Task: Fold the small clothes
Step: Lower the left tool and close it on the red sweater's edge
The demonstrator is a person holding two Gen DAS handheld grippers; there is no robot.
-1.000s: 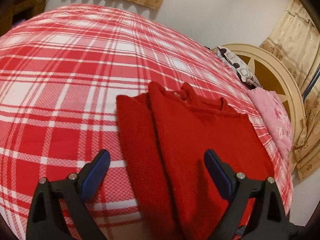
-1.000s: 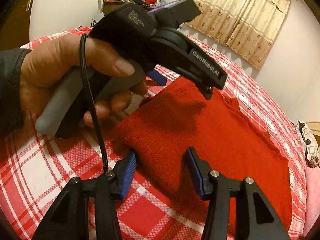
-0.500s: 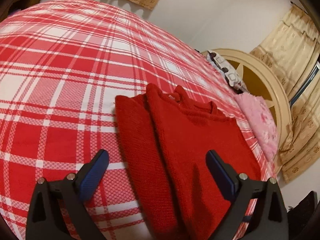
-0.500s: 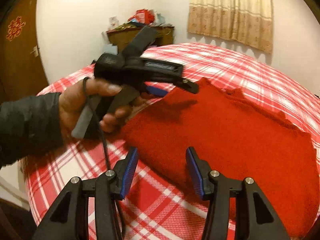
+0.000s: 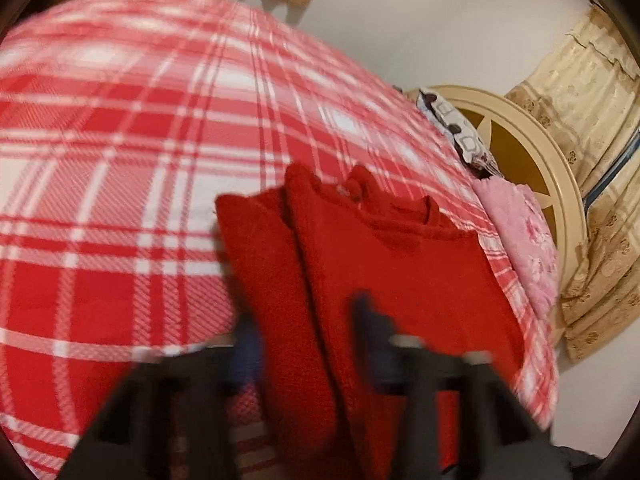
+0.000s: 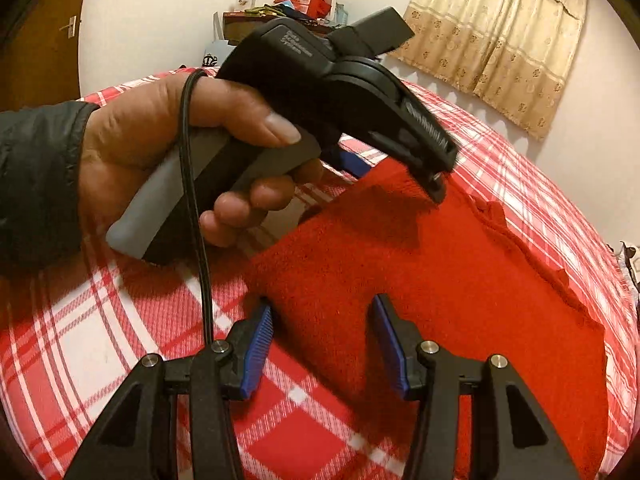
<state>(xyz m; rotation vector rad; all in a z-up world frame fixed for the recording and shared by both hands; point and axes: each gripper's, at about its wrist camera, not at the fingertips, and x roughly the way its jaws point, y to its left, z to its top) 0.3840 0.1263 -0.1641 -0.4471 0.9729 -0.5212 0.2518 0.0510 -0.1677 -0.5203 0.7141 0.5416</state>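
Note:
A red knit sweater [image 5: 384, 264] lies on the plaid bed, its left side folded over into a long strip. My left gripper [image 5: 304, 340] is blurred, its jaws partly closed around the folded strip near the hem with a gap still between them. In the right wrist view the sweater [image 6: 440, 264] fills the middle. My right gripper [image 6: 322, 332] is open, its blue pads [image 6: 256, 344] straddling the near hem corner. The left gripper's body [image 6: 328, 92], held in a hand, hovers over the sweater's far edge.
The red and white plaid bedspread [image 5: 120, 160] covers the bed. A pink pillow [image 5: 524, 232] and a patterned one lie by the cream headboard [image 5: 552, 168]. Curtains [image 6: 500, 36] and a cluttered dresser [image 6: 272, 16] stand behind. A black cable [image 6: 196, 208] hangs by the hand.
My left gripper's jaws have narrowed sharply and the view blurs with motion. The right view has swung closer to the hand and the sweater hem.

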